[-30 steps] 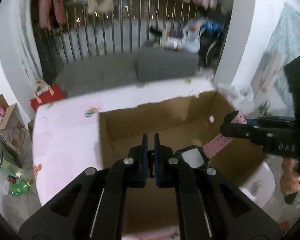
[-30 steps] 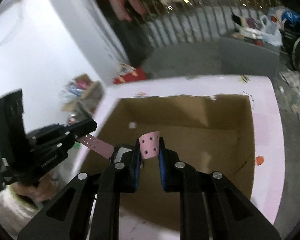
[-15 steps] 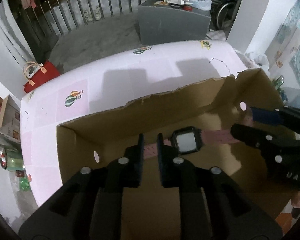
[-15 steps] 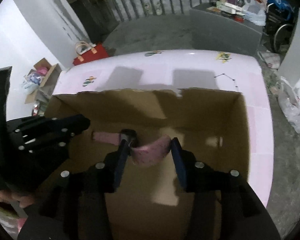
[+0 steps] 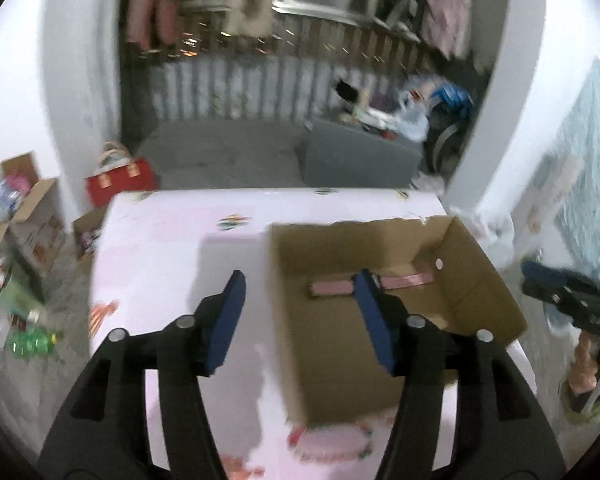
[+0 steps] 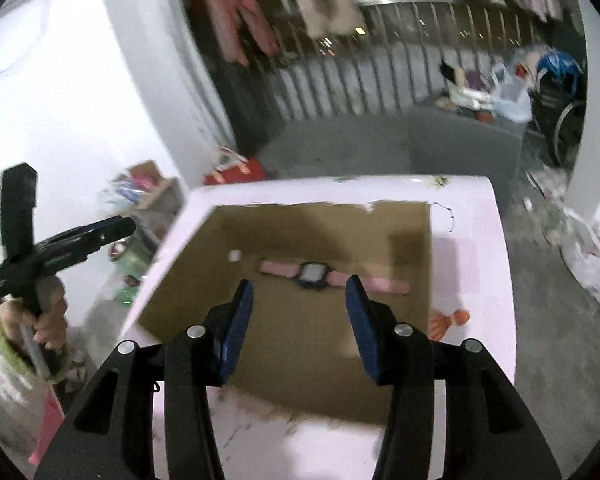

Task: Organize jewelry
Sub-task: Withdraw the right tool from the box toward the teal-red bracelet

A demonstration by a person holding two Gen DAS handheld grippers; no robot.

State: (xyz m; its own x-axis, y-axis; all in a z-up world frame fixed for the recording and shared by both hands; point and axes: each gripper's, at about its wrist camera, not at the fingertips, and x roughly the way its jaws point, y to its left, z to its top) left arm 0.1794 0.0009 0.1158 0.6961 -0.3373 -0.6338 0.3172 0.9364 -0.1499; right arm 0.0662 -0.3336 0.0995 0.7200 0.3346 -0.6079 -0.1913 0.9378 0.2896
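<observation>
Both wrist views look down from above, sharing the cardboard box [image 5: 480,280] [image 6: 380,220].

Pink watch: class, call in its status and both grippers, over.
Left gripper open, empty. Right gripper open, empty. Pink watch flat on the floor of the cardboard box. Nothing in the way.

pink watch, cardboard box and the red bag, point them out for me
pink watch [image 6: 311,273], right wrist view, on its dark face
cardboard box [image 6: 300,344], right wrist view, on its bare floor
red bag [image 5: 120,182], left wrist view, on its front
</observation>
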